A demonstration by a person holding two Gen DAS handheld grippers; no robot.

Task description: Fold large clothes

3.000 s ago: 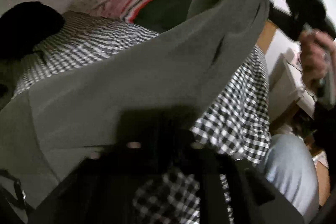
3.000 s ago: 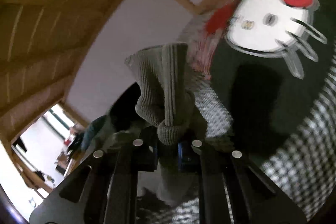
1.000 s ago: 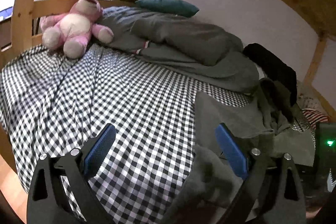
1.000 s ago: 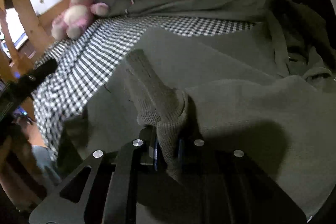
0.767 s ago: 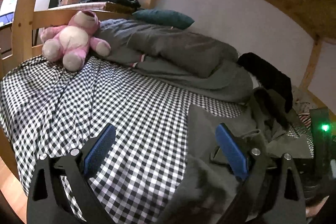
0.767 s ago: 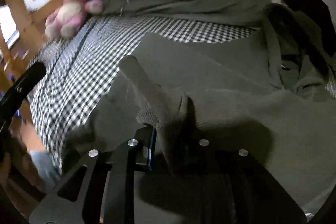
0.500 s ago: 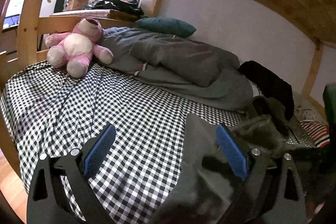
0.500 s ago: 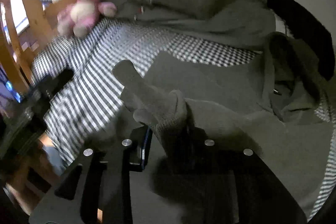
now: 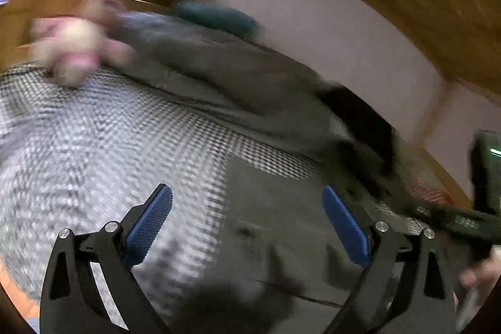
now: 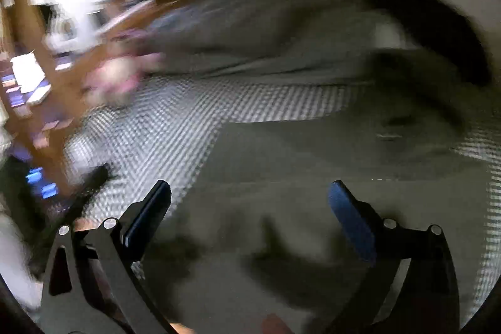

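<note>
A large grey sweatshirt (image 9: pixel 275 208) lies spread on the black-and-white checked bed cover (image 9: pixel 103 146); it also fills the lower right wrist view (image 10: pixel 313 177). My left gripper (image 9: pixel 247 221) is open and empty above the garment's near left edge. My right gripper (image 10: pixel 250 215) is open and empty above the garment's flat body. The garment's hood end (image 10: pixel 407 102) lies bunched at the far right. Both views are blurred by motion.
A pink plush toy (image 9: pixel 69 49) sits at the bed's far left. A grey duvet (image 9: pixel 225 74), a teal pillow (image 9: pixel 219 17) and a black garment (image 9: pixel 357 111) lie along the wall. A wooden bed frame (image 9: pixel 62 2) borders the left. The other hand-held gripper (image 9: pixel 482 177) shows at right.
My right gripper has opened and let go of the ribbed cuff it held. The garment now lies flat on the bed. Both cameras are swinging, blurring the views.
</note>
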